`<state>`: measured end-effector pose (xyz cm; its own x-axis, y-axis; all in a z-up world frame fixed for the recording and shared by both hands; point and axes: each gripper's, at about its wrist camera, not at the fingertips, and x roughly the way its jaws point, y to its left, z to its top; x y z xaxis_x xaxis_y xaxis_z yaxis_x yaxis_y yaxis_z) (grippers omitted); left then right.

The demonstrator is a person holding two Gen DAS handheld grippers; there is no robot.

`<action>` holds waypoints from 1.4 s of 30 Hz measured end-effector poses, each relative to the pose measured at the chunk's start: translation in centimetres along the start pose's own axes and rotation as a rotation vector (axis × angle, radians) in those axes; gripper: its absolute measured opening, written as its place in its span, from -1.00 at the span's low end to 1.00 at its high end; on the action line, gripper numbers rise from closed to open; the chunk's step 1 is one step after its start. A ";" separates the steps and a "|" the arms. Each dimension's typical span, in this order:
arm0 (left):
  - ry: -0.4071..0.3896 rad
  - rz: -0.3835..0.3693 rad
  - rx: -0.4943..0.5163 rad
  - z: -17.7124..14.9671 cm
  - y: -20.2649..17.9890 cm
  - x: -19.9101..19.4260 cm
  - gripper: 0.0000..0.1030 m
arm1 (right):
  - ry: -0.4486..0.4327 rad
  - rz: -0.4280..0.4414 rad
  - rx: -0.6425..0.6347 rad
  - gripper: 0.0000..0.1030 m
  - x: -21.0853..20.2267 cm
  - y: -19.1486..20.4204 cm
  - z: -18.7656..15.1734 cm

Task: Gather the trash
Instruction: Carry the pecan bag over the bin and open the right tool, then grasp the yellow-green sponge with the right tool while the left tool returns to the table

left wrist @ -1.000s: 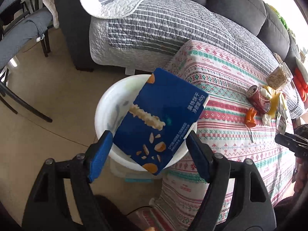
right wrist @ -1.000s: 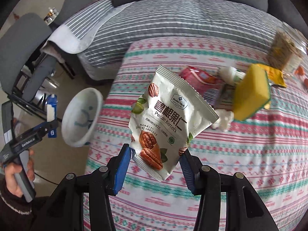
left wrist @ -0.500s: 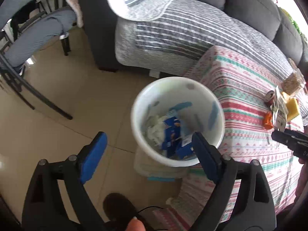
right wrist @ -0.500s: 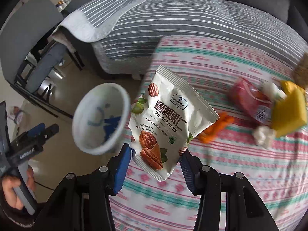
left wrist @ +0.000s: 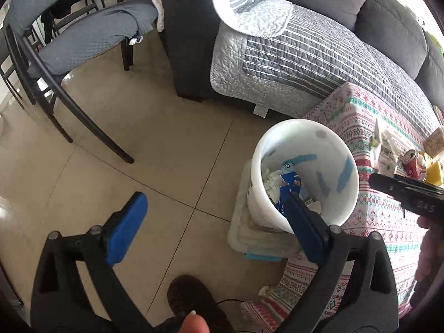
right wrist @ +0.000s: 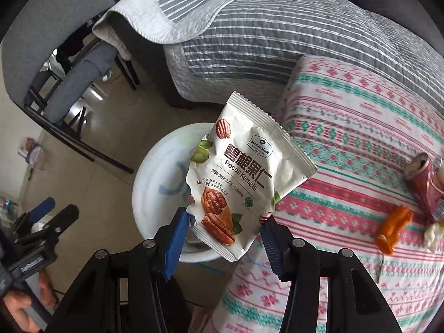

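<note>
My right gripper point(right wrist: 222, 238) is shut on a white pecan kernels bag point(right wrist: 244, 177) and holds it over the near rim of the white trash bin point(right wrist: 155, 172). In the left wrist view the bin point(left wrist: 327, 219) stands on the floor beside the table, with a blue snack box point(left wrist: 290, 181) and crumpled paper inside. My left gripper point(left wrist: 213, 227) is open and empty, low over the floor left of the bin. A red can point(right wrist: 424, 183), an orange wrapper point(right wrist: 394, 227) and a white scrap point(right wrist: 434, 236) lie on the patterned tablecloth point(right wrist: 360, 127).
A grey sofa with a striped quilt point(left wrist: 305, 52) stands behind the table. A chair with black legs point(left wrist: 55, 55) is at the far left. A clear plastic lid point(left wrist: 258, 238) lies under the bin. A yellow sponge point(left wrist: 434, 172) lies by the can.
My left gripper opened and dropped the blue box into the bin, then swung left over the floor. My right gripper carried the pecan bag left from the table to over the bin.
</note>
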<state>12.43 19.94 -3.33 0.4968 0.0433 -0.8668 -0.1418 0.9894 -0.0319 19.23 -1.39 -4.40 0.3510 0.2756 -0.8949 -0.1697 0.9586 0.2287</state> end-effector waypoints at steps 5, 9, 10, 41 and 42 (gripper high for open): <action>-0.004 -0.002 -0.005 0.1 0.2 0.0 0.90 | 0.006 0.044 0.012 0.52 1.0 0.6 0.3; -0.004 -0.005 -0.005 0.1 0.2 -0.1 0.90 | -0.017 0.051 0.022 0.75 0.6 0.7 0.3; -0.004 -0.007 -0.005 0.1 0.1 -0.1 0.90 | -0.017 0.041 0.018 0.75 0.5 0.6 0.3; 0.018 -0.051 0.152 -0.1 -9.9 -0.3 0.90 | -0.092 -0.125 0.093 0.76 -10.3 -13.8 -7.1; 0.018 -0.053 0.160 -0.1 -10.5 -0.3 0.90 | -0.102 -0.139 0.109 0.76 -10.8 -14.9 -7.4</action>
<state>13.71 9.55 -2.80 0.4847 -0.0103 -0.8746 0.0225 0.9997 0.0008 11.15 -19.24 -0.95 0.4562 0.1410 -0.8786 -0.0144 0.9884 0.1512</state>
